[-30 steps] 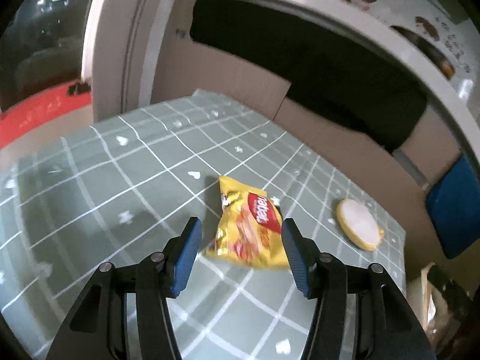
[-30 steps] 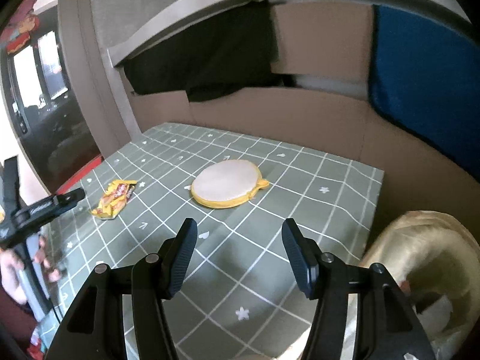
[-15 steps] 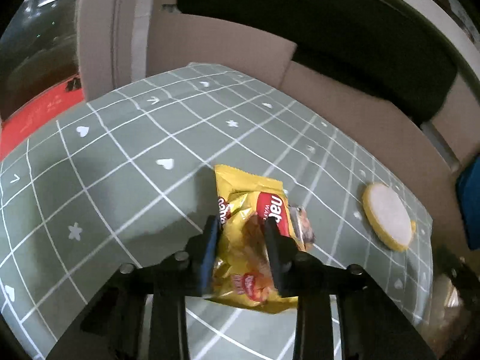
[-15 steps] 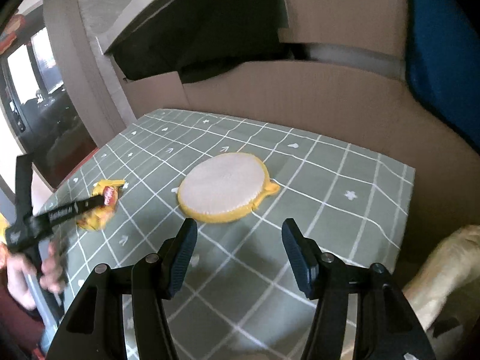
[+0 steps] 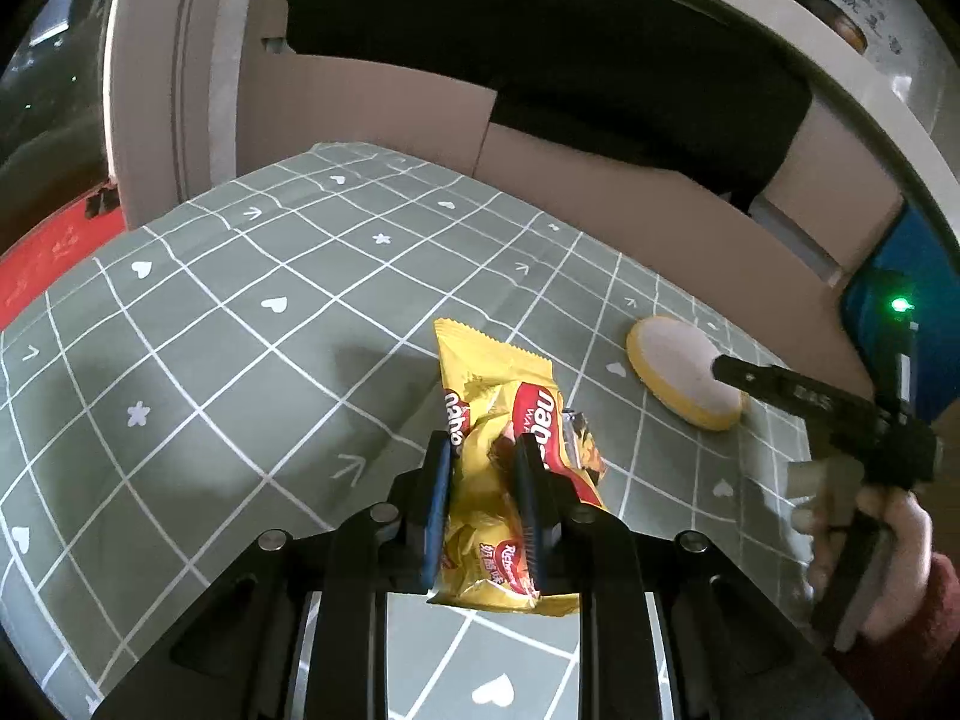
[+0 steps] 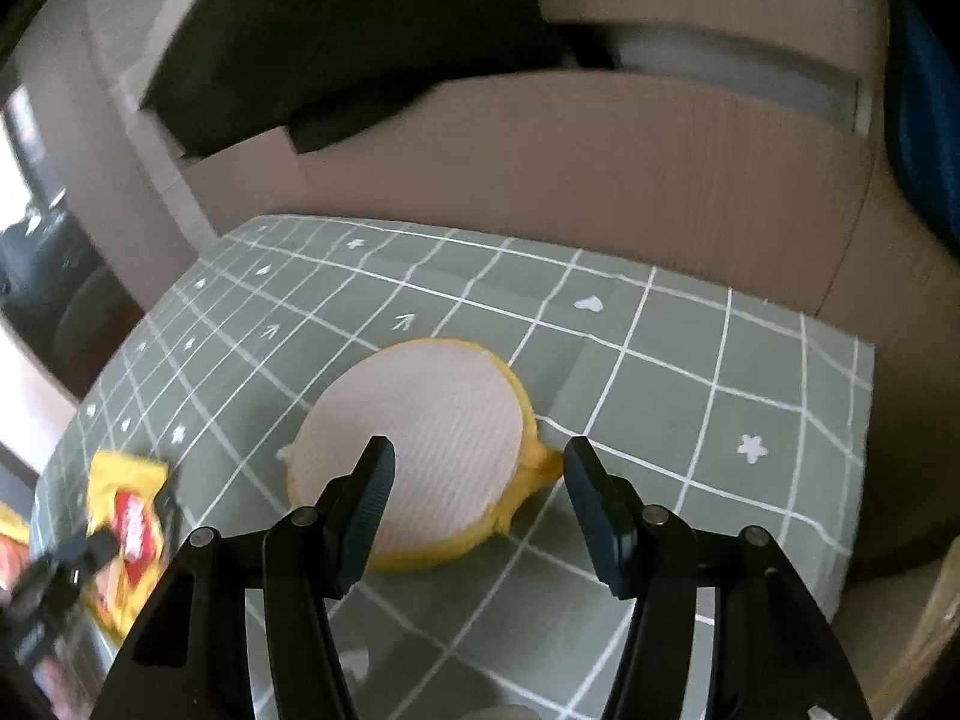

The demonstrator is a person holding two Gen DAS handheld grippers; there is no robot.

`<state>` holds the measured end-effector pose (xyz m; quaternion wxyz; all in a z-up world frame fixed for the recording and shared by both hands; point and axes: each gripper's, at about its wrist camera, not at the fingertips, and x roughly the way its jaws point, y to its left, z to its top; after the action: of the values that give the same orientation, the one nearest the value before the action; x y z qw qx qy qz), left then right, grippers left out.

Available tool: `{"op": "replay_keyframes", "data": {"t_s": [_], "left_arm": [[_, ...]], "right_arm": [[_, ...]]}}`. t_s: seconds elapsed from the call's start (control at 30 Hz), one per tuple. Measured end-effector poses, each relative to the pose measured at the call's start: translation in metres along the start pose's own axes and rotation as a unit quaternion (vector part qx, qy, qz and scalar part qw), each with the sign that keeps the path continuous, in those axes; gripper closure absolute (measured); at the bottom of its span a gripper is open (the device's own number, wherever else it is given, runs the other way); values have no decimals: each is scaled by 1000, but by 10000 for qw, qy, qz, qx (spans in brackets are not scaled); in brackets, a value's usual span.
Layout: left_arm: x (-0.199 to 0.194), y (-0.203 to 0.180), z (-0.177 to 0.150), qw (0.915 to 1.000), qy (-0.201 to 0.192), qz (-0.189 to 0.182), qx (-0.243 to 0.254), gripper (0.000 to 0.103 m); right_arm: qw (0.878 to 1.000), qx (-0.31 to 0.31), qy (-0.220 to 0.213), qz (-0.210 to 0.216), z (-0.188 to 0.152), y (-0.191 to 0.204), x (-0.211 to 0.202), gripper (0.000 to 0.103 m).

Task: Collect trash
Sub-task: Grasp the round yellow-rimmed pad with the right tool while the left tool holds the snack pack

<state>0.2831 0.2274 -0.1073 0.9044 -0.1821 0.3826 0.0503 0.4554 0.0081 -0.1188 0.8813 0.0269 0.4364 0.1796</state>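
Note:
My left gripper (image 5: 483, 450) is shut on a crumpled yellow and red snack wrapper (image 5: 510, 414) and holds it just above the green checked tablecloth (image 5: 240, 330). The wrapper also shows at the left edge of the right wrist view (image 6: 129, 525). A round yellow pad with a white top (image 6: 414, 444) lies flat on the cloth. My right gripper (image 6: 477, 468) is open and empty, its fingers straddling the near edge of the pad. The right gripper appears in the left wrist view (image 5: 780, 384), reaching over the pad (image 5: 678, 372).
Brown cardboard walls (image 6: 600, 168) stand behind the table. A dark opening (image 5: 570, 60) lies above them. The table's right edge (image 6: 858, 450) drops off, with a pale bag (image 6: 936, 630) beside it. A blue object (image 5: 900, 324) sits at the far right.
My left gripper closed on the wrapper and lifted it slightly. My right gripper moved forward and down to the round pad, staying open.

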Motion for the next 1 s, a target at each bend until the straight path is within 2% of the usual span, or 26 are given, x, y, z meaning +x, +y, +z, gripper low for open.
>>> {"op": "replay_keyframes", "data": {"t_s": [0.07,0.13,0.17,0.23,0.4,0.6,0.7,0.83,0.87,0.9,0.93,0.97,1.0], "left_arm": [[-3,2,-1,10000,-1,-8,-36,81],[-5,3,-2,10000,4,2,-51,81],[-7,2,-3,10000,14,3,-57,81],[-8,2,-5,10000,30,19,-65,81],[-15,0,-9,9999,18,15,-108,81],[-33,-15,-15,9999,-92,-73,16,81],[-41,-18,-19,9998,-146,-129,43,81],[-46,-18,-22,9998,-162,-78,58,81],[-46,-18,-22,9998,-179,-54,45,81],[-47,-18,-22,9998,-207,-38,46,81],[-45,-19,-19,9997,-246,-13,81,81],[-43,-20,-16,9996,-251,6,120,81],[-38,-21,-13,9996,-224,-25,157,81]], "right_arm": [[9996,224,141,33,0,-2,8,50],[9995,222,123,171,-5,4,9,66],[9998,147,69,147,-7,8,6,71],[9996,-32,-11,263,-11,17,-2,95],[9967,-452,-277,616,-19,34,-37,97],[9918,-504,-448,1085,-21,25,-85,97],[9902,-487,-456,1226,-26,23,-99,97],[9898,-667,-441,1182,-29,28,-105,96],[9898,-627,-427,1205,-29,28,-101,94],[9900,-602,-389,1215,-29,28,-95,86],[9901,-637,-314,1212,-28,29,-87,70],[9898,-683,-262,1221,-27,30,-80,61],[9895,-741,-194,1227,-25,32,-70,61]]}}
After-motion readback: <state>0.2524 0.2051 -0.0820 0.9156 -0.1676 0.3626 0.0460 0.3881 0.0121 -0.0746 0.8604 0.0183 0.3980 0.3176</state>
